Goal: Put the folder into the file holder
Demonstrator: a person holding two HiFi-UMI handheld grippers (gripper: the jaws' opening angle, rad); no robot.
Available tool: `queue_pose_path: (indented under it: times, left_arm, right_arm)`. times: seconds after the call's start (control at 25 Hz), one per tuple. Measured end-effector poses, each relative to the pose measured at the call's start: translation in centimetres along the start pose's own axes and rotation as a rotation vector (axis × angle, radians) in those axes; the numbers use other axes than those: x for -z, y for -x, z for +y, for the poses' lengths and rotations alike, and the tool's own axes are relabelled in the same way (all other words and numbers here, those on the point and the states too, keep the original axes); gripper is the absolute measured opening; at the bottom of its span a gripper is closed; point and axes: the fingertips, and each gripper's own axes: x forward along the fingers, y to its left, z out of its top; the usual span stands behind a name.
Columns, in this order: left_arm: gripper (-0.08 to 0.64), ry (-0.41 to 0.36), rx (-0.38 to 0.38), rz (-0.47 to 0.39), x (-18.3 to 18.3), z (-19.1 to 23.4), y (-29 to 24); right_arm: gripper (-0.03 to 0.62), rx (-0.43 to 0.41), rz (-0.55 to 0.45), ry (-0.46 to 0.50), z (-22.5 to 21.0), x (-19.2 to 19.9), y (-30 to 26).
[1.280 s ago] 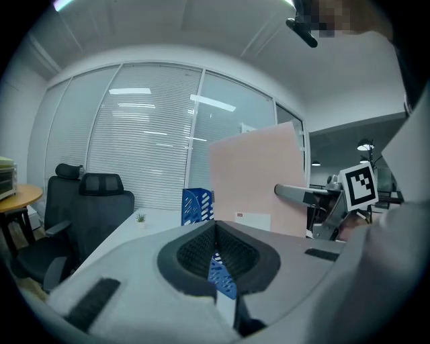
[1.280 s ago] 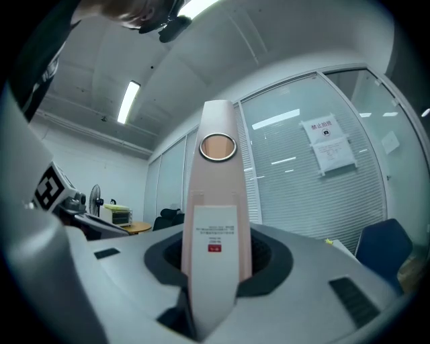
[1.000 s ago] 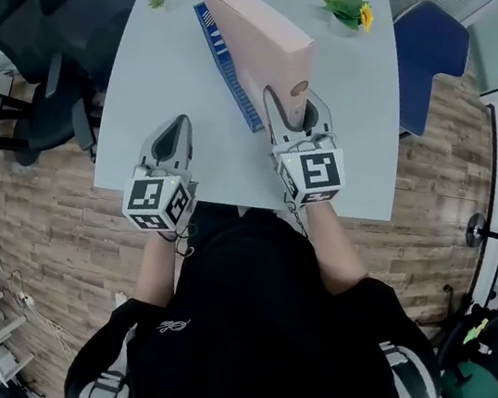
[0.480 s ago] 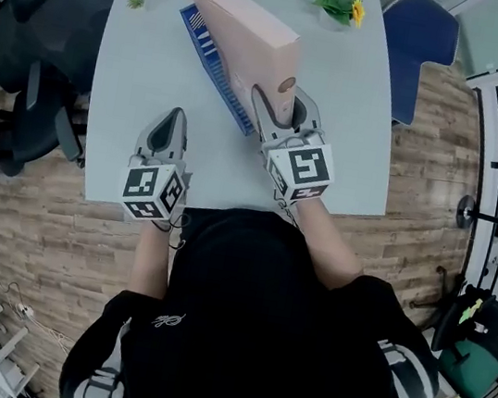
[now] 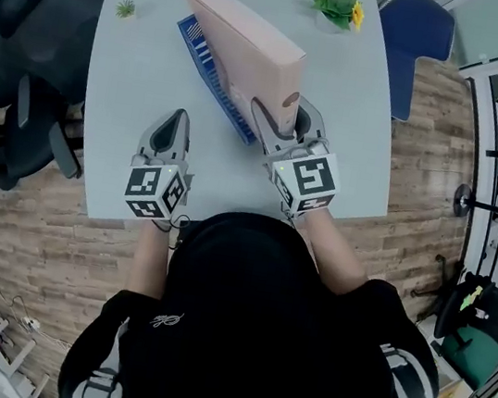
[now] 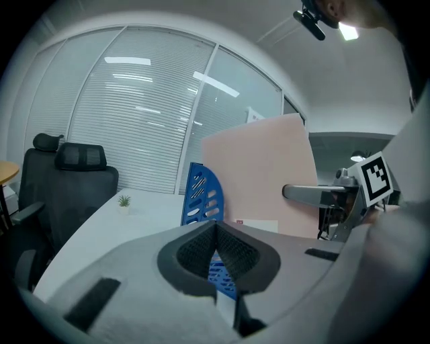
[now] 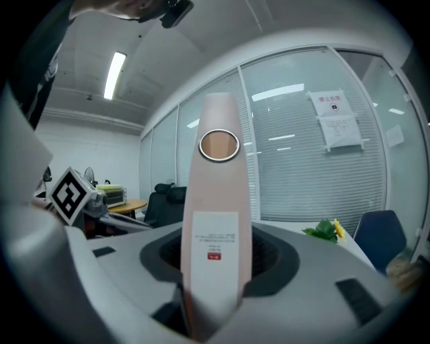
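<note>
Now, step: releasing folder (image 5: 246,38), seated in file holder (image 5: 213,80).
Right gripper (image 5: 286,117): jaws opening around folder spine.
Left gripper (image 5: 176,118): clenched, empty.
Next: withdraw straight back from file holder.

At the frame's upper centre we see the folder (image 5: 245,43) standing on the table (image 5: 129,128), with the file holder (image 5: 208,70) along its left side. A small plant (image 5: 125,8) sits upper left and a flowering plant (image 5: 336,6) upper right.
</note>
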Motion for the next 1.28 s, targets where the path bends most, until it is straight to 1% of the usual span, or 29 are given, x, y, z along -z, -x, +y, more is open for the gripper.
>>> queue_pose_path:
  times: [0.08, 0.2, 0.32, 0.48, 0.6, 0.68, 0.88, 1.04, 1.28]
  left_arm:
    - [-0.002, 0.005, 0.019, 0.008, 0.0, 0.4, -0.8]
    - [-0.002, 0.011, 0.048, 0.015, 0.2, 1.0, -2.1]
    - [-0.002, 0.015, 0.072, 0.016, 0.5, 1.2, -3.0]
    - [-0.002, 0.031, 0.088, 0.019, 1.2, 2.4, -3.5]
    - [-0.002, 0.044, 0.091, 0.026, 1.9, 2.9, -3.7]
    - [-0.002, 0.049, 0.092, 0.029, 2.2, 3.0, -3.7]
    - [-0.002, 0.052, 0.093, 0.030, 2.5, 3.6, -3.4]
    - [-0.002, 0.042, 0.088, 0.031, 2.4, 3.1, -3.1]
    - [-0.002, 0.028, 0.077, 0.030, 2.2, 2.5, -3.2]
  right_arm:
    - [0.204, -0.032, 0.102, 0.020, 0.1, 0.5, -0.5]
    - [0.258, -0.104, 0.254, 0.049, 0.5, 1.4, -1.3]
    - [0.262, -0.148, 0.363, 0.061, 0.8, 2.0, -1.3]
    - [0.262, -0.177, 0.430, 0.051, 1.3, 1.9, -2.1]
    - [0.199, -0.201, 0.455, 0.065, 1.5, 2.1, -2.4]
    - [0.166, -0.209, 0.453, 0.069, 1.7, 2.2, -2.4]
    - [0.146, -0.172, 0.396, 0.058, 2.1, 2.2, -2.6]
    - [0.140, -0.140, 0.321, 0.027, 1.4, 1.9, -1.4]
    - [0.138, -0.130, 0.181, 0.017, 0.9, 0.9, -0.2]
